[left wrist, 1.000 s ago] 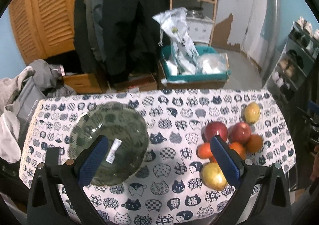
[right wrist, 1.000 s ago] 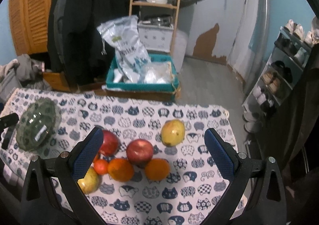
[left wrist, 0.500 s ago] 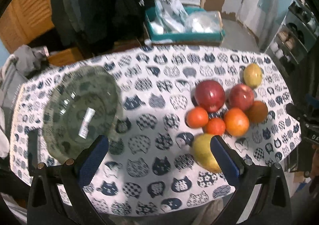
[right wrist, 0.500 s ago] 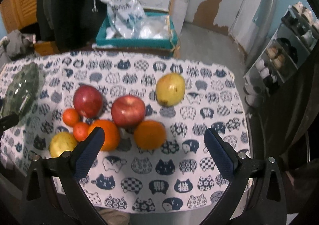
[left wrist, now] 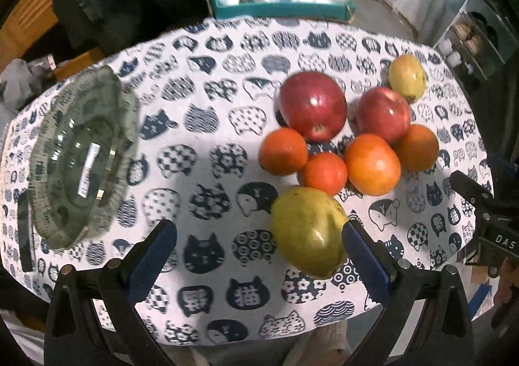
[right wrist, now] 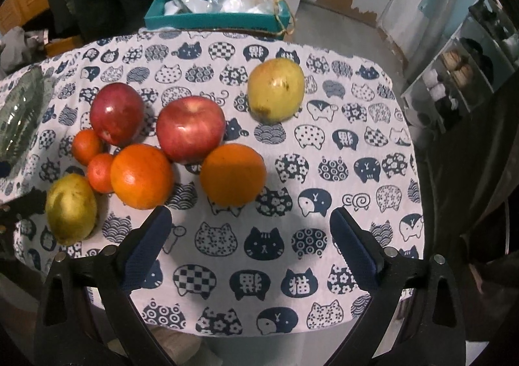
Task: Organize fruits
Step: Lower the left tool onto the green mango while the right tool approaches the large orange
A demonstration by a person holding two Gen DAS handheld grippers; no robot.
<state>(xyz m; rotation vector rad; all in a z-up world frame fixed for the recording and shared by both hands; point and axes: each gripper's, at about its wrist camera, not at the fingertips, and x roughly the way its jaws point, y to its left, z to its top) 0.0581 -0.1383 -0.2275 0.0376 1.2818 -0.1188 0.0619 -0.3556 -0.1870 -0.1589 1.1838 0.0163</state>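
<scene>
**Both grippers held open above the fruit cluster**

A small table is covered by a white cloth printed with navy cat faces (right wrist: 340, 139). The fruits are grouped toward one side: two red apples (right wrist: 190, 127), two large oranges (right wrist: 232, 174), two small tangerines (right wrist: 87, 146) and a yellow-green pear-like fruit (left wrist: 308, 231) near the front edge. A second yellow-green fruit (right wrist: 276, 89) is set apart near the far edge. A ribbed green glass bowl (left wrist: 81, 158) is placed well apart from the cluster, close to the opposite edge, with bare cloth left between.

The left gripper (left wrist: 259, 252) is held wide apart with nothing clasped; the near yellow-green fruit is seen just beside its right finger. The right gripper (right wrist: 248, 244) is spread wide over bare cloth in front of one large orange; its jaws have just been closing slightly, with nothing between them. Open cloth is left on that side up to the rounded corner.
</scene>
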